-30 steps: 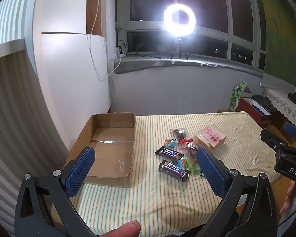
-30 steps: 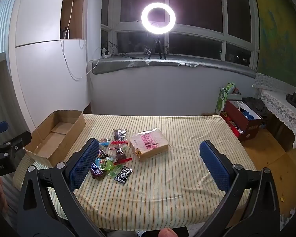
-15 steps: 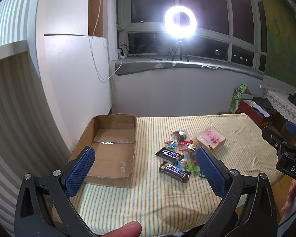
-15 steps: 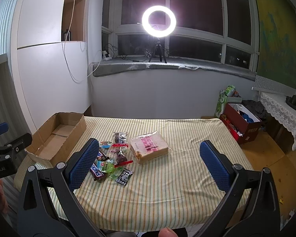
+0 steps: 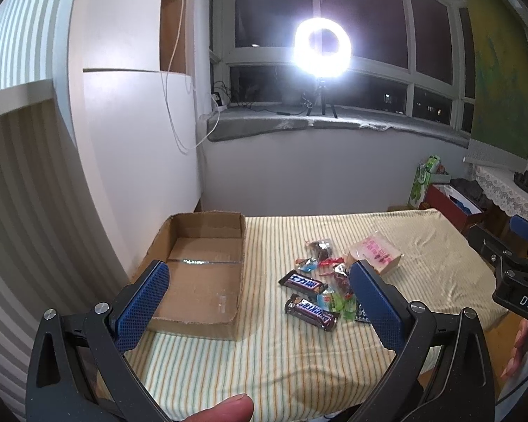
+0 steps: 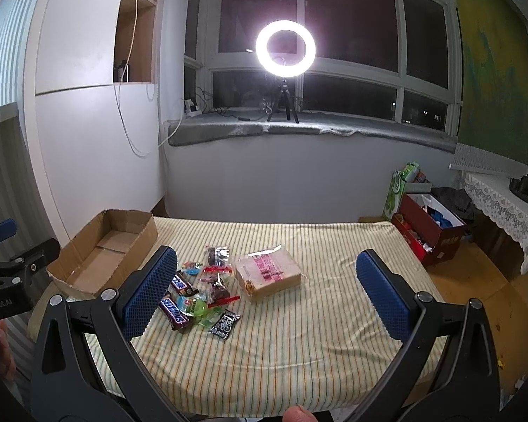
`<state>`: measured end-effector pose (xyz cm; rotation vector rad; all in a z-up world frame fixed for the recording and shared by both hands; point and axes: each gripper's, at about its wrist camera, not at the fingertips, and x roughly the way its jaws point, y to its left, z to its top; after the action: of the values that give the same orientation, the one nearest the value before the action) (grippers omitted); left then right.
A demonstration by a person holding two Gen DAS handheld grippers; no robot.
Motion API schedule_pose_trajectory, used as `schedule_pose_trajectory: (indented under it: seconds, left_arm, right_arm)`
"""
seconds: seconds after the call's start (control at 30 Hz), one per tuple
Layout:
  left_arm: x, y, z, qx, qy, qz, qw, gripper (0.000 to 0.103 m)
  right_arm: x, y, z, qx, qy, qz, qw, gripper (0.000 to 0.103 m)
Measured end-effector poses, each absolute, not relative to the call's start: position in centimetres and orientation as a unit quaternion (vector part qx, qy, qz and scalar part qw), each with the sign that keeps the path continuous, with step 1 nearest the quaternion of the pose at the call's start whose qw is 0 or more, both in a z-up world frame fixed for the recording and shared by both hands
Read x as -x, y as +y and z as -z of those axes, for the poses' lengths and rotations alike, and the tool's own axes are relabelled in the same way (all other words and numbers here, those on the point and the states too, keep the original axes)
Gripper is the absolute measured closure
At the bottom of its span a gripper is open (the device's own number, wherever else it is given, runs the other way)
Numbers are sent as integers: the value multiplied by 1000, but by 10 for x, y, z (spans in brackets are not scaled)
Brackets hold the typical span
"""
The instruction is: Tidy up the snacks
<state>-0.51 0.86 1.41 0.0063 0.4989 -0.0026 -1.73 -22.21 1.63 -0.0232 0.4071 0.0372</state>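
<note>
Left gripper spread wide, right gripper likewise; crinkly snack wrappers partly hidden behind blue textured pads, open brown cardboard box at striped tablecloth's left edge

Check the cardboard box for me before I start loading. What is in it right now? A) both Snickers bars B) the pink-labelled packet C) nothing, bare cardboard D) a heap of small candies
C: the cardboard box shows only its bare floor, while the Snickers bars and other snacks lie beside it on the striped cloth.
</note>
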Motion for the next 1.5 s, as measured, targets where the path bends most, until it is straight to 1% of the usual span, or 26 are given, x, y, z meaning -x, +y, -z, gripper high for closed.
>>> schedule_pose_trajectory:
  seconds: [1.5]
  left_arm:
    - [13, 10, -20, -1, 236, 3, 972, 1]
  right_arm:
    - [23, -222, -18, 13, 198, -17, 980, 0]
